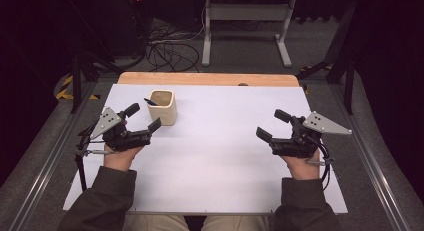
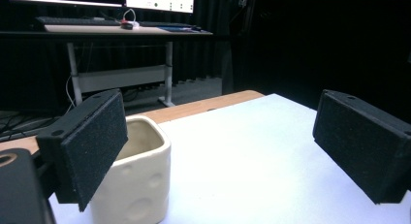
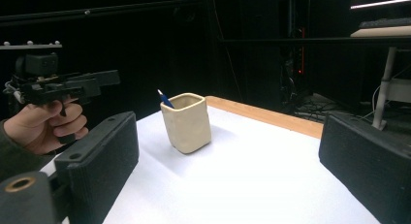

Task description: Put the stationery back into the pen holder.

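Fingers wide apart on both sides: the left gripper (image 1: 145, 117) and the right gripper (image 1: 270, 125) both stand open over the white sheet (image 1: 225, 141), nothing between their jaws. In the left gripper view the pads (image 2: 92, 146) are spread, and the one on the left sits just in front of the cup (image 2: 140, 180), overlapping its rim. From above, the cup (image 1: 163, 107) stands upright on the sheet's far left part, just beyond the left gripper's jaws and well apart from the right gripper. It is a cream, square-mouthed holder with shallow round dimples on its sides; no brand, label or writing can be read on it or anywhere nearby. A blue pen (image 1: 150, 101) sits in it, long axis tilted, tip leaning out over the rim toward the table's left edge; in the right gripper view that pen (image 3: 165, 99) pokes up at the cup's (image 3: 187, 122) left corner. That same view catches the left hand (image 3: 46, 127) gripping its gripper beside the cup. Beyond the sheet runs the table (image 1: 207, 79), its wooden edge bare. Both sleeves (image 1: 105, 201) come in from below.
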`<act>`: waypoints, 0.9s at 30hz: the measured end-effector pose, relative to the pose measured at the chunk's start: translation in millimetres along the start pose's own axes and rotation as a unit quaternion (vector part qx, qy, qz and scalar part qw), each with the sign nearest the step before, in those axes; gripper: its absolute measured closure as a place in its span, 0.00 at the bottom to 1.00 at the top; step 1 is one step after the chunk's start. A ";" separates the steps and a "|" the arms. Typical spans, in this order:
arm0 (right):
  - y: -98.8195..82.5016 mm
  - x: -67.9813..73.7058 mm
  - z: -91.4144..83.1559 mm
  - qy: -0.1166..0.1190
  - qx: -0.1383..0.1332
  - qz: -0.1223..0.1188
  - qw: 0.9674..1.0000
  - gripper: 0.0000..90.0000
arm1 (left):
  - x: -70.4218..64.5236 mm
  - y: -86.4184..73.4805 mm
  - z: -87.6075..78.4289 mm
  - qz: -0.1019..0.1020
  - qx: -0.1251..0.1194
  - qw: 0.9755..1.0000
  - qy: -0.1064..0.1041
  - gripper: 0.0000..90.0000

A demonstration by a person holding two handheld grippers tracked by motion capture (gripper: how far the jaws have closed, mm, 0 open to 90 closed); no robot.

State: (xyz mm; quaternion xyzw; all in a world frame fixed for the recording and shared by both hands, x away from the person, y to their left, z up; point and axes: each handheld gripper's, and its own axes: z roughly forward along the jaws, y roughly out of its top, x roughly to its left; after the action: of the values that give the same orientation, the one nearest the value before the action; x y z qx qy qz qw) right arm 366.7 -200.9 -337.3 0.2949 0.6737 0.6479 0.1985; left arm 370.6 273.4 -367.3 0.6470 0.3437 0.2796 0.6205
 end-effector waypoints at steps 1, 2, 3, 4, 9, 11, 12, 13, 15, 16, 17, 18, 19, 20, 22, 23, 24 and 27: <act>-0.1 -0.1 -0.1 -0.001 0.000 0.000 1.000 0.09 | -0.4 -0.3 -1.2 0.001 0.000 1.000 0.000 0.07; -0.1 0.0 -0.3 -0.001 0.000 0.000 1.000 0.09 | -1.0 -0.6 -2.2 0.000 -0.001 1.000 0.000 0.07; -0.1 0.0 -0.4 -0.002 -0.001 0.001 1.000 0.09 | -1.1 -0.7 -3.6 0.001 0.000 1.000 0.000 0.07; -0.1 -0.1 -0.6 -0.002 -0.001 0.000 1.000 0.09 | -1.5 -0.8 -4.9 0.000 0.000 1.000 0.000 0.07; 0.1 0.1 -2.1 -0.002 -0.004 0.000 1.000 0.09 | -3.3 -0.5 -12.1 -0.002 -0.005 1.000 0.001 0.07; 0.2 0.1 -2.6 -0.003 -0.004 0.000 1.000 0.09 | -4.2 -0.2 -15.2 -0.003 -0.008 1.000 0.002 0.07; 0.2 0.2 -2.8 -0.004 -0.004 0.000 1.000 0.09 | -4.7 -0.1 -16.5 -0.003 -0.008 1.000 0.001 0.07; 0.1 0.2 -3.0 -0.004 -0.004 0.001 1.000 0.09 | -5.1 0.0 -17.8 -0.002 -0.008 1.000 0.001 0.07; 0.0 0.2 -3.3 -0.005 -0.005 0.001 1.000 0.08 | -5.9 0.0 -20.3 -0.004 -0.010 1.000 0.000 0.07; -0.1 0.1 -3.5 -0.004 -0.005 0.001 1.000 0.08 | -6.1 0.1 -21.6 -0.004 -0.010 1.000 0.000 0.07; -0.2 0.0 -3.8 -0.006 -0.004 0.001 1.000 0.08 | -6.3 0.4 -23.1 -0.003 -0.010 1.000 0.000 0.07; -0.5 -0.3 -4.0 -0.006 -0.004 0.001 1.000 0.08 | -6.3 0.7 -24.5 -0.003 -0.010 1.000 0.000 0.07; -0.7 -0.2 -4.2 -0.006 -0.005 0.004 1.000 0.08 | -6.1 1.2 -26.0 -0.001 -0.011 1.000 0.000 0.07; -1.1 -0.6 -4.3 -0.007 -0.005 0.004 1.000 0.08 | -6.1 1.7 -27.6 -0.001 -0.012 1.000 0.001 0.07; -1.8 -1.2 -4.7 -0.007 -0.005 0.003 1.000 0.08 | -6.1 2.3 -30.4 -0.002 -0.013 1.000 0.000 0.07; -1.9 -1.0 -4.8 -0.007 -0.007 0.006 1.000 0.08 | -6.3 2.4 -31.5 -0.001 -0.013 1.000 0.000 0.07; -2.0 -1.4 -5.1 -0.008 -0.006 0.004 1.000 0.08 | -6.6 2.2 -32.4 -0.001 -0.014 1.000 0.000 0.07; -2.4 -1.3 -5.6 -0.009 -0.007 0.008 1.000 0.08 | -8.0 1.6 -35.3 0.001 -0.011 1.000 -0.004 0.06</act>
State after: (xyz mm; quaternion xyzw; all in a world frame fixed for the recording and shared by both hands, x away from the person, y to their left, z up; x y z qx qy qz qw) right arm 363.7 -206.0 -339.3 0.3048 0.6651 0.6514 0.2011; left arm 338.1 288.6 -362.6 0.6415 0.3377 0.2813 0.6288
